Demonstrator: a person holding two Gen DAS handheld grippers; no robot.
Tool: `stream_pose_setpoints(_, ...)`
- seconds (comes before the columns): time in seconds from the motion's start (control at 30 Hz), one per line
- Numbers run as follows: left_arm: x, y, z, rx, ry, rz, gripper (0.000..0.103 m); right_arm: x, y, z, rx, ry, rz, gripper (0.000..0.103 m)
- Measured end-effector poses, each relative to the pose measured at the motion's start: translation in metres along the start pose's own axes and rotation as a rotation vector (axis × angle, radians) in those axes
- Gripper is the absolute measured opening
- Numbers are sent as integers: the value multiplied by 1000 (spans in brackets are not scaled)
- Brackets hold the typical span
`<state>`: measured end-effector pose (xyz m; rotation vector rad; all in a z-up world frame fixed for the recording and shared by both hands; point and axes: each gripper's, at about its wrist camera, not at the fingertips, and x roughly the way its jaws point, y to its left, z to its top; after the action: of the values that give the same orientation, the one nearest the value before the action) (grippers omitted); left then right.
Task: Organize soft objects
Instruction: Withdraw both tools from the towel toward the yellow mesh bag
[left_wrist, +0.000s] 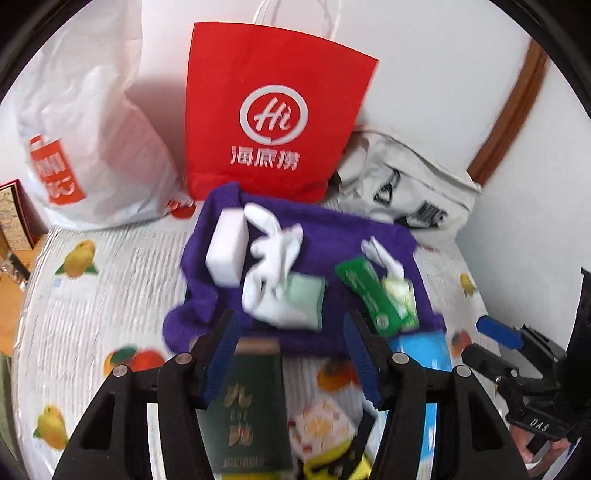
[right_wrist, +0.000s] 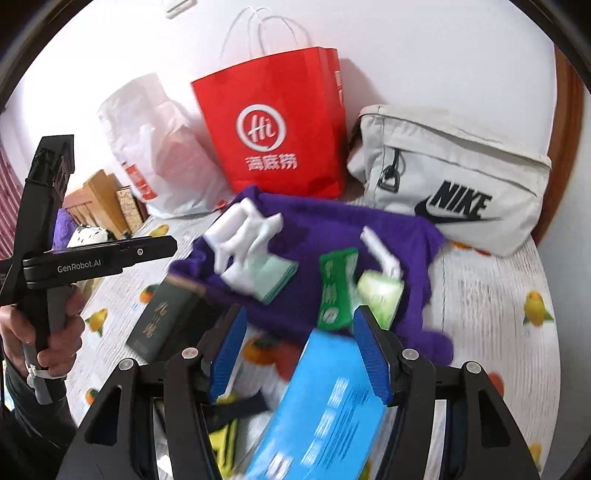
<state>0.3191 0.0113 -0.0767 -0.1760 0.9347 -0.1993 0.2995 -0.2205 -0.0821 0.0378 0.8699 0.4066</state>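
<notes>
left gripper (left_wrist: 291, 354) jaws parted, empty | right gripper (right_wrist: 299, 350) jaws parted, empty | purple towel (left_wrist: 332, 240) bears tissue packs

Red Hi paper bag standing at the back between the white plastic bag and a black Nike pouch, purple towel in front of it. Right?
Not quite: the Nike pouch is white, with black lettering, as the right wrist view shows. The red paper bag, white plastic bag and purple towel are as you say.

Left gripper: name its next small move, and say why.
Probably lower the left gripper around the dark green pack and close. Its jaws stand open, and the pack lies beneath them, off the purple towel where the sponge and tissues already lie.
</notes>
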Motion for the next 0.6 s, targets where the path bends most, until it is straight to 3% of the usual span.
stream_pose_setpoints(0.37,-38,-4,-91,44,29,55,56,-35,29,-72,56,16,72,60)
stream_pose_setpoints(0.6,-23,-9,-137,29,84,-9,56,-44,37,-116,77,34,56,60)
